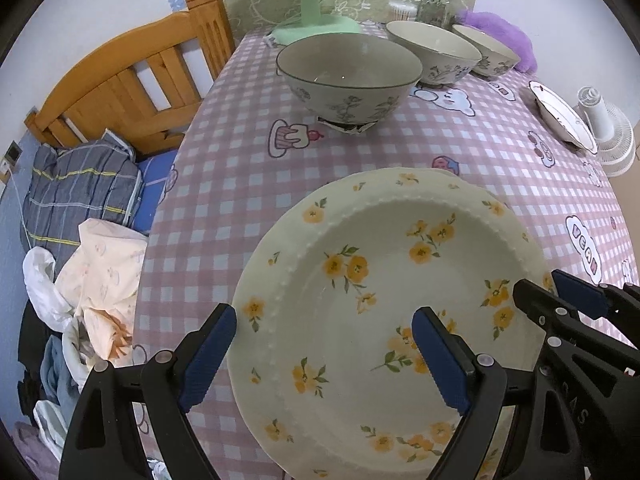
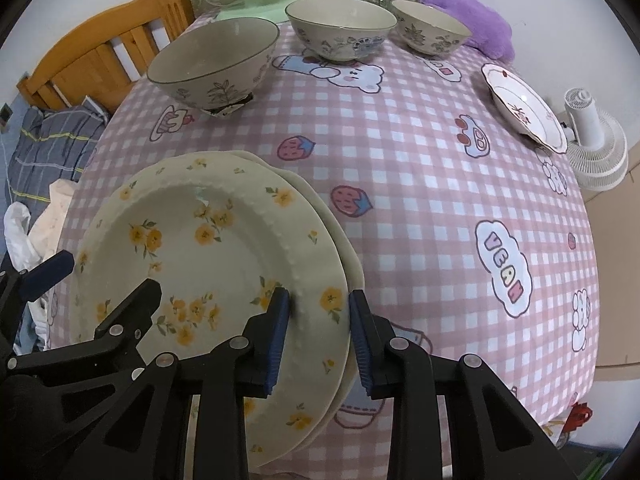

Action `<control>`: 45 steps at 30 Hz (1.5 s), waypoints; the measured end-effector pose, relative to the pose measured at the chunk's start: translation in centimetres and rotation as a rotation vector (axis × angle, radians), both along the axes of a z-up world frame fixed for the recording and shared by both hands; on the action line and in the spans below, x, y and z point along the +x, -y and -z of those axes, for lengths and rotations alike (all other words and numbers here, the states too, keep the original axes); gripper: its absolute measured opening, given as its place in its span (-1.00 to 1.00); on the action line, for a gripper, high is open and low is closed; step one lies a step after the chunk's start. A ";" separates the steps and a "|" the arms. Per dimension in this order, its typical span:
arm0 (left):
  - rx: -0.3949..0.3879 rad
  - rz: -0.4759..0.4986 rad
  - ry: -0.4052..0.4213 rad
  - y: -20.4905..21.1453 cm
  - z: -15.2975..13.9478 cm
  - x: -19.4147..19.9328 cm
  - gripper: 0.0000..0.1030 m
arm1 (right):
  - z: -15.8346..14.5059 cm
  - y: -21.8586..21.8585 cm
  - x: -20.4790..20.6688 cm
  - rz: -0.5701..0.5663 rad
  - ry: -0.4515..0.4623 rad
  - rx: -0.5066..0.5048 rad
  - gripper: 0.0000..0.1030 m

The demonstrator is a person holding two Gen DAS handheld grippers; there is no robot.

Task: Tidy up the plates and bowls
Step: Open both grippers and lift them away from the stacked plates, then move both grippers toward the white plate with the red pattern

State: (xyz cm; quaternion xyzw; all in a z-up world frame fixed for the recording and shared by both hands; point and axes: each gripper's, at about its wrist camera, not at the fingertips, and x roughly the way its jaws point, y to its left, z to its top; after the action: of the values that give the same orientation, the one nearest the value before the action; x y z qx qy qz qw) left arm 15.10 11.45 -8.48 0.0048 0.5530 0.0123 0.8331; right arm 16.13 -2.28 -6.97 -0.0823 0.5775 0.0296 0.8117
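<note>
Yellow-flowered plate (image 2: 224,240): right gripper (image 2: 318,336) jaws straddle its rim; left gripper (image 1: 324,356) jaws spread

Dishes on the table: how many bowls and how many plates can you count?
Bowls: 3, one big, two smaller
Yellow-flower plates: 2, stacked, top, lower one's edge
White plate with red marks: 1
Total: 6

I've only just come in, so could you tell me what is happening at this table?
A person with a gripper in each hand is sorting dishes. The right gripper straddles the rim of the yellow-flowered plate, which lies on another plate. The left gripper is open over its other side. Three bowls and a white plate wait farther back.
</note>
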 end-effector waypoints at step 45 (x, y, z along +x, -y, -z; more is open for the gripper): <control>-0.082 -0.016 0.162 16.4 -9.3 4.7 0.80 | -11.8 18.5 5.1 0.018 0.240 0.113 0.28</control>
State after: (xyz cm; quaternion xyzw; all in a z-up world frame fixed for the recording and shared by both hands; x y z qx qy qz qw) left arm 19.84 -4.90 0.84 -0.0348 0.4837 -0.0036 0.8745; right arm 21.19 -20.79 4.82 -0.0343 0.4743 0.0445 0.8785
